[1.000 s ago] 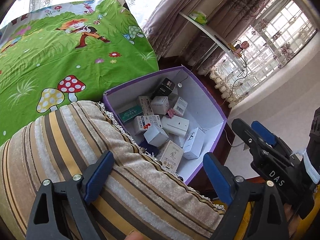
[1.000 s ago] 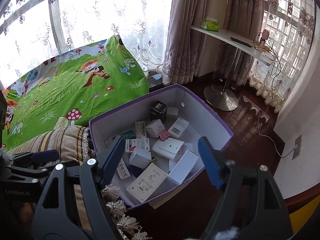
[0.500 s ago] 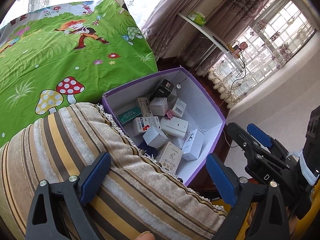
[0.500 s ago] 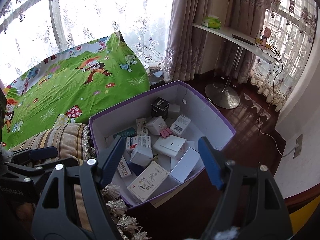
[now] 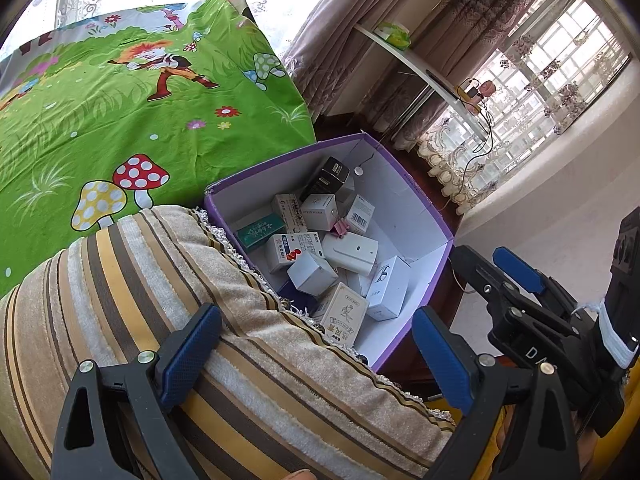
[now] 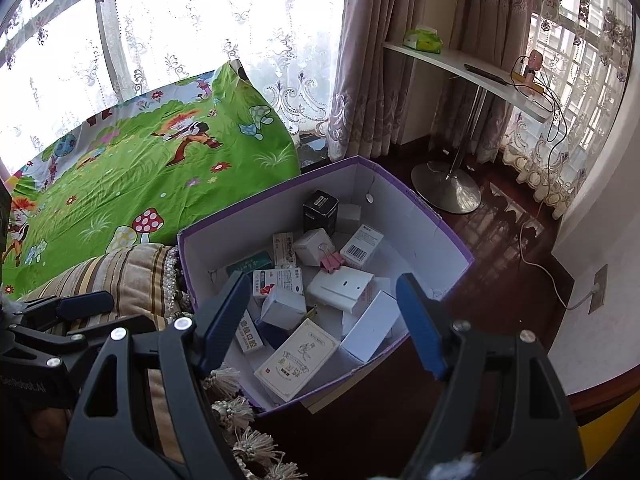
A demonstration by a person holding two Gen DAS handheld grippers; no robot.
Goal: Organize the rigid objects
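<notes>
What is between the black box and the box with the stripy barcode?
In the right wrist view, a small white box sits between the black box and the barcode box.

Our left wrist view looks steeply down over the striped cushion (image 5: 168, 300) into the purple box (image 5: 412, 204); our right wrist view faces the same box (image 6: 424, 216) from nearer, beside it.

Open from above: box (image 6: 420, 216), packed with cartons (image 6: 296, 356); striped cushion (image 5: 140, 300) pressing its left wall; bare floor (image 6: 492, 236) right; stand base (image 6: 446, 184) beyond.
</notes>
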